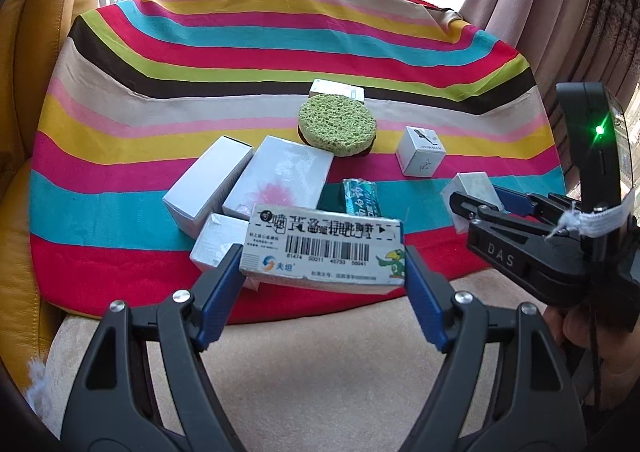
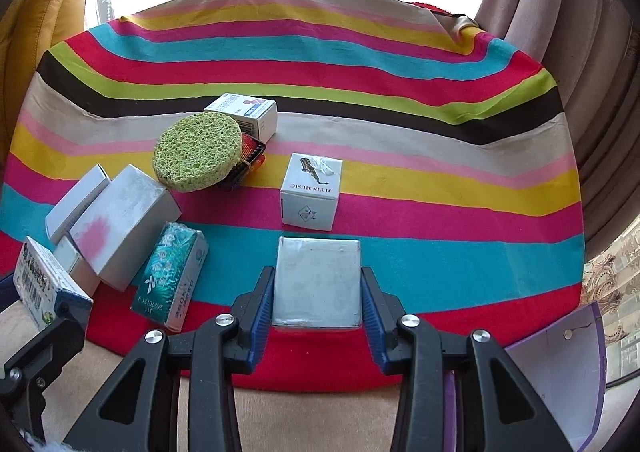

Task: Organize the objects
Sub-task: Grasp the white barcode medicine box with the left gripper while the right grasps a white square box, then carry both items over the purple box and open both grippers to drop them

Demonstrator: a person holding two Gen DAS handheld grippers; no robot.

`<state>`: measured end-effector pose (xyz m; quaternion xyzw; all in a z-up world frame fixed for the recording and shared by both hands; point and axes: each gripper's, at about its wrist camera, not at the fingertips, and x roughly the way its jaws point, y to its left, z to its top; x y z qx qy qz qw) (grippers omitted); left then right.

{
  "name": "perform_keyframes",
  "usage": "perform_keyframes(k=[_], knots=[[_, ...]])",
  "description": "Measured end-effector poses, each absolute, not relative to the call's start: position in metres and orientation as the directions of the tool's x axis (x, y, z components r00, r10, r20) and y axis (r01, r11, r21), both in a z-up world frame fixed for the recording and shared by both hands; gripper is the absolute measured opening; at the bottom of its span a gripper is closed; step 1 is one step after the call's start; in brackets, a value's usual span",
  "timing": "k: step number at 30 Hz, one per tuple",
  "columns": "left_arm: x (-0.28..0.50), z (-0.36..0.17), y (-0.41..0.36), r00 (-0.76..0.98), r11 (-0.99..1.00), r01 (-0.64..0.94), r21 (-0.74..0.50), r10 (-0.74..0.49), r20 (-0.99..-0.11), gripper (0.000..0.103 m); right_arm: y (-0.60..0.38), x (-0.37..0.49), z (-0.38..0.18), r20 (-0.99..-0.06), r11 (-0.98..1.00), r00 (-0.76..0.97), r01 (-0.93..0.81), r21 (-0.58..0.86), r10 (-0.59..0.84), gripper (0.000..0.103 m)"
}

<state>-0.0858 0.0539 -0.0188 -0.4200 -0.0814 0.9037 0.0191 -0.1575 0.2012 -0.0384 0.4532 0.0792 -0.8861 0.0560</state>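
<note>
1. We hold the left gripper (image 1: pixel 324 268) clamped on a barcoded medicine box (image 1: pixel 322 248), its blue pads pressing on both ends, above the near edge of the striped cloth (image 1: pixel 280 48).
2. We hold the right gripper (image 2: pixel 318 312) closed on a plain silver box (image 2: pixel 317 282), pads tight against its two sides; the box sits on the cloth by the near edge, right of the middle.
3. In the left wrist view the right gripper shows at the right edge, with a hand (image 1: pixel 588 336) below it.
4. Just beyond the silver box stands a white cube box printed "JI YIN MUSIC" (image 2: pixel 311 192), close but apart from it.
5. Toward the near left corner lies a cluster: a teal tissue pack (image 2: pixel 172 278) leaning against a white box with a pink blot (image 2: pixel 122 224), with two more white boxes (image 2: pixel 76 202) beside and under it.
6. Near the centre of the cloth a round green sponge (image 2: pixel 198 150) rests tilted on a dark, red-striped item (image 2: pixel 248 160), which we cannot identify.
7. Behind the sponge, touching it, stands a small white medicine box (image 2: pixel 244 112).
8. A purple-edged white card (image 2: pixel 560 368) shows at the right, off the cloth.
</note>
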Motion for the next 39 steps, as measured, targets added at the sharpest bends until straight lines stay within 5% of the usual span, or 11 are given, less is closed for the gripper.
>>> perform_keyframes(k=[20,39], knots=[[-0.070,-0.017,0.122,-0.628,-0.991,-0.046,-0.125,0.126,-0.768,0.079,0.271,-0.089,-0.026,-0.811,-0.997,-0.585,0.066,-0.034,-0.011,0.042],[-0.069,-0.017,0.229,-0.559,-0.953,-0.270,-0.140,0.273,-0.783,0.079,0.382,-0.056,-0.031,-0.826,-0.988,-0.552,-0.150,-0.034,0.112,0.042]])
